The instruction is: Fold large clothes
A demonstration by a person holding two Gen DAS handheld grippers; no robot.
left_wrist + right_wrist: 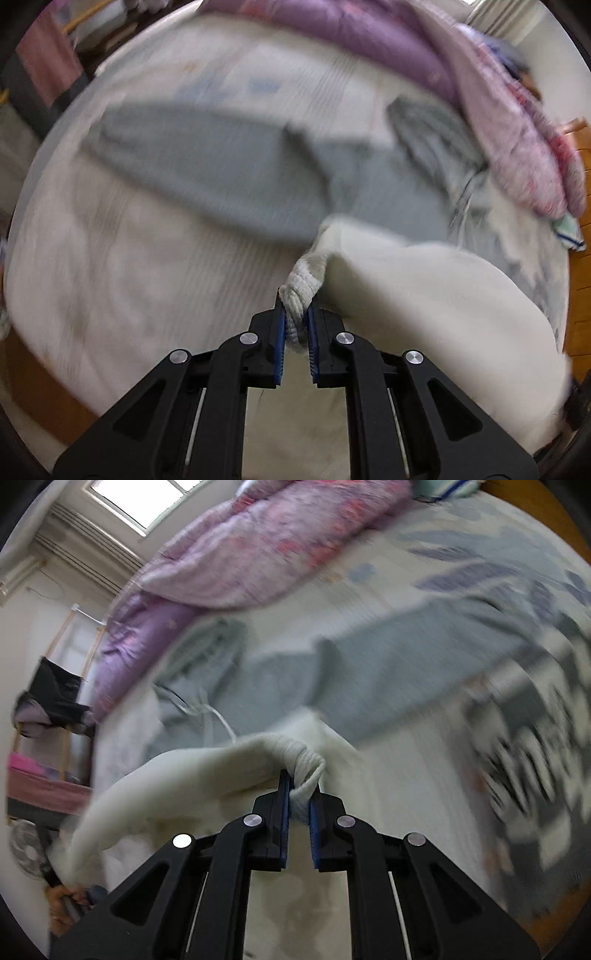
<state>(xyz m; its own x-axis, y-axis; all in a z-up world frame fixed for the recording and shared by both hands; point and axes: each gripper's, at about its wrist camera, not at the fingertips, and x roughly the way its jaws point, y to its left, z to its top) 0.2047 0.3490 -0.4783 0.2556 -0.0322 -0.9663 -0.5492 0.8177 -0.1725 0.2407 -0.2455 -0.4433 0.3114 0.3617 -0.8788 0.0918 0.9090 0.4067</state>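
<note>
A grey-blue hooded garment (221, 173) lies spread across the bed; it also shows in the right wrist view (369, 668), with its white drawstring near the hood. My left gripper (295, 314) is shut on the ribbed hem of the garment's white lining (424, 295), lifted off the bed. My right gripper (298, 794) is shut on another ribbed part of the same white hem (306, 764), and the fabric (184, 775) hangs between the two. Both views are motion-blurred.
A purple and pink quilt (406, 48) is bunched along the far side of the bed (110, 277), also in the right wrist view (258, 550). A black-and-white patterned cloth (528, 746) lies at right. A clothes rack (55, 686) and fan (26, 853) stand beside the bed.
</note>
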